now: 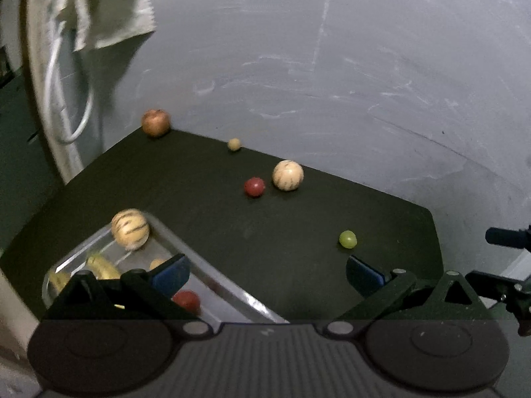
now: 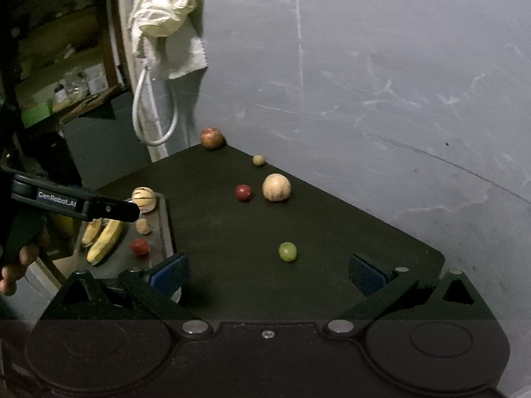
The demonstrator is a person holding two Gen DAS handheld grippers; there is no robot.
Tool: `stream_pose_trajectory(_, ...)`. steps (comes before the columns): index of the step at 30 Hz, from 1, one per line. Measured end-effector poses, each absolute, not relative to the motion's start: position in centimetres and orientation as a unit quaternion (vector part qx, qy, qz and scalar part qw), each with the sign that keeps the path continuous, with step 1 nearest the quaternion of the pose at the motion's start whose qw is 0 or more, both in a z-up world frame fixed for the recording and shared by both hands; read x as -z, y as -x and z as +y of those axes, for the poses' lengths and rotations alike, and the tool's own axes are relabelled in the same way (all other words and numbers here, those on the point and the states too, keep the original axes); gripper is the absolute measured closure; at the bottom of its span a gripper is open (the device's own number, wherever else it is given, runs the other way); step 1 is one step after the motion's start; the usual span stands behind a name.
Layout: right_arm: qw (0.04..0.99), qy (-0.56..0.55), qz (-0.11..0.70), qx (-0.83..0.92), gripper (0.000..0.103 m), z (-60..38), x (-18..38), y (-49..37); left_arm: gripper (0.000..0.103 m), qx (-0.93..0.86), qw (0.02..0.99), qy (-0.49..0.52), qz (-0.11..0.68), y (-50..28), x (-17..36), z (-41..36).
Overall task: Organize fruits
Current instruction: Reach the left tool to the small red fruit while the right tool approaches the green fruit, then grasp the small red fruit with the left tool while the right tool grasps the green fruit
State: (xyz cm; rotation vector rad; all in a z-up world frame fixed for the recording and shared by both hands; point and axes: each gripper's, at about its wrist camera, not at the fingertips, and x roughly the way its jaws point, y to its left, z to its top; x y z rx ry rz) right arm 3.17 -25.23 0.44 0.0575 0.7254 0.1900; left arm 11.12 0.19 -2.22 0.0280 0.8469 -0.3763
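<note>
metal tray [image 2: 163, 229], table's left edge: holds striped melon [image 2: 143, 199], bananas [image 2: 105, 240], small tan fruit [image 2: 143, 226], red fruit [image 2: 139, 246]; loose on dark table [image 2: 332, 248]: green fruit [image 2: 287, 251], red fruit, pale melon [image 2: 276, 187], apple [image 2: 211, 138]; left gripper [image 1: 265, 273] wide, empty, over tray; right gripper [image 2: 267, 272] wide, empty; step judged: between picks; next, likely closing on green fruit, nearest right gripper.

Dark table [image 2: 332, 248] bears a metal tray [image 2: 164, 229] and loose fruits [image 2: 276, 187].
</note>
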Motion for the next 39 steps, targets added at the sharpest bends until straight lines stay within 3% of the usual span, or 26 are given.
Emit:
stream_pose_trajectory(16, 0.909, -0.058, 0.412, -0.023, 0.002, -23.0, 5.2, -11.6, 0.001, 0.311, 0.847, -0.133, 0.410, -24.2, 7.7, -1.4)
stream_pose_trajectory(23, 0.901, -0.063, 0.430, 0.006, 0.007, -21.9, 8.1, -14.9, 0.002, 0.350, 0.827, -0.156, 0.411, -29.5, 10.9, -3.1)
stream_pose_trajectory(30, 0.893, -0.073, 0.443, 0.027, 0.013, -22.2, 9.9, -16.4, 0.013, 0.357, 0.822, -0.164, 0.411, -31.9, 12.8, -4.5)
stream_pose_trajectory(35, 0.886, -0.073, 0.457, 0.030, 0.018, -22.3, 10.6, -17.1, 0.033, 0.357, 0.815, -0.161, 0.428, -33.1, 13.7, -5.4)
stream_pose_trajectory(39, 0.884, -0.073, 0.461, 0.028, 0.020, -22.2, 11.0, -17.5, 0.039, 0.358, 0.812, -0.177, 0.426, -33.0, 14.2, -5.8)
